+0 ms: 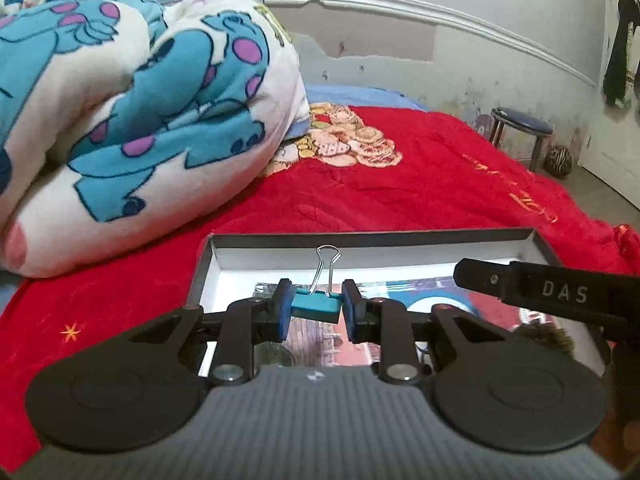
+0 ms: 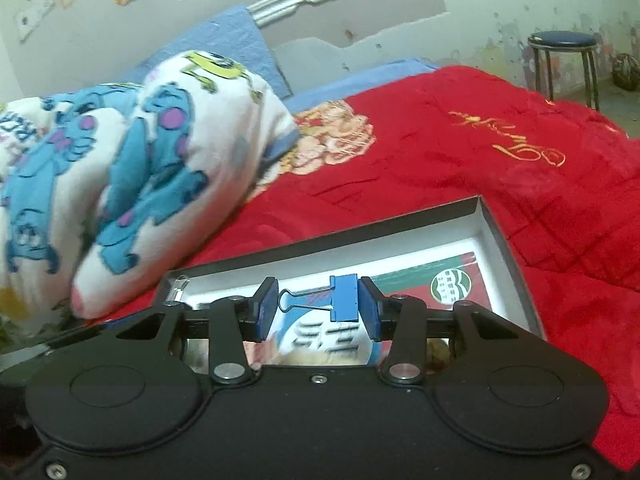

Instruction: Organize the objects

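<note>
A: What is held between the blue pads of the left gripper (image 1: 316, 307)?

B: A small teal metal binder clip (image 1: 316, 307) is clamped there by its two ends, its long axis lying across from pad to pad and its wire handle standing up. It is carried over the near part of the shallow grey-walled cardboard box with a white inside (image 1: 536, 240), so the drop lies straight below the fingers.

A: And the right gripper (image 2: 317, 307)?

B: A blue metal binder clip (image 2: 343, 298) is seen pressed against the right-hand pad, its wire loop reaching across to the left-hand pad; a firm clamp is judged likely. It too is held over the box, above printed cards (image 2: 424, 280). Both grippers are tilted downward.

A: Beyond the box?

B: A red plush blanket (image 1: 400, 184) is spread out, with a folded white fleece printed with blue monsters (image 1: 140, 100) farther back
</note>
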`<state>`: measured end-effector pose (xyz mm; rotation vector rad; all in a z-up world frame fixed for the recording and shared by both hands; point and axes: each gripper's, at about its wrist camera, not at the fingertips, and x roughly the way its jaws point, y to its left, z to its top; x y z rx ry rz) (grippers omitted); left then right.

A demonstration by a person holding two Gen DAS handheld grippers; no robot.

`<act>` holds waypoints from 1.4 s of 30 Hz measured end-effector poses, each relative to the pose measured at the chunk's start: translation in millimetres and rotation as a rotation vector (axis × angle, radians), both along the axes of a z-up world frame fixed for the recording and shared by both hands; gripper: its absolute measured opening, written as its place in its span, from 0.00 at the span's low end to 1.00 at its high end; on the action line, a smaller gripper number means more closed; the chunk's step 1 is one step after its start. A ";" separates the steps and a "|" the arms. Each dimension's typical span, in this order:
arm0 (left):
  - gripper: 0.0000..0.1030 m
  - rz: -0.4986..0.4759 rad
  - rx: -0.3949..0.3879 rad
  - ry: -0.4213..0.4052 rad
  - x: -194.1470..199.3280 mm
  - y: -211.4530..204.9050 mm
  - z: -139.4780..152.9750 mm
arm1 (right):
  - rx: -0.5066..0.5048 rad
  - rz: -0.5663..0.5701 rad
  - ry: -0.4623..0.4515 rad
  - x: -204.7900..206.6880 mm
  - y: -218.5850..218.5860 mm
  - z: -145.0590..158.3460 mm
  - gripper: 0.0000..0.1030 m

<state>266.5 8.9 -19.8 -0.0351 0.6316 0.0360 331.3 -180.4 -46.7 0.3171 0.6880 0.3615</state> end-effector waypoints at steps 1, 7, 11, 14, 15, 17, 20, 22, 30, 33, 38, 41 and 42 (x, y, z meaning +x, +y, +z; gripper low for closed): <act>0.29 0.003 -0.004 0.003 2.0 1.2 -2.9 | 0.001 -0.003 0.010 4.0 0.8 -6.5 0.41; 0.29 0.001 0.003 0.032 10.1 1.9 -15.0 | -0.003 -0.002 0.057 7.6 -0.2 -25.7 0.41; 0.29 0.008 -0.006 0.064 15.3 4.7 -19.8 | -0.018 -0.010 0.064 6.5 -0.9 -24.9 0.41; 0.29 0.009 -0.011 0.084 17.6 5.9 -23.7 | -0.012 -0.016 0.065 6.3 -1.0 -25.2 0.41; 0.29 0.009 -0.008 0.086 18.0 5.7 -24.9 | -0.014 -0.014 0.065 6.7 -0.7 -25.2 0.41; 0.30 0.020 -0.004 0.095 19.0 6.0 -27.7 | -0.019 -0.012 0.064 7.0 0.6 -24.9 0.41; 0.38 0.020 0.005 0.095 18.7 5.8 -29.1 | -0.020 -0.011 0.064 6.9 0.8 -24.6 0.41; 0.48 0.016 0.009 0.096 18.0 5.8 -28.2 | -0.019 -0.006 0.064 6.5 0.7 -23.9 0.41; 0.91 0.058 0.048 -0.006 -9.7 18.2 7.8 | 0.068 -0.007 -0.017 -12.1 -9.9 -5.0 0.68; 1.00 0.083 0.011 -0.072 -36.6 29.6 35.2 | 0.087 -0.020 -0.111 -37.3 -20.3 23.1 0.84; 1.00 0.126 -0.024 -0.119 -96.4 32.4 57.4 | -0.049 -0.055 -0.194 -101.4 -31.2 52.6 0.99; 1.00 0.121 -0.046 -0.159 -142.8 31.3 44.0 | -0.152 -0.108 -0.222 -147.2 -36.7 47.1 1.00; 1.00 0.123 -0.052 -0.166 -155.9 30.4 35.8 | -0.163 -0.136 -0.223 -161.3 -38.5 41.8 1.00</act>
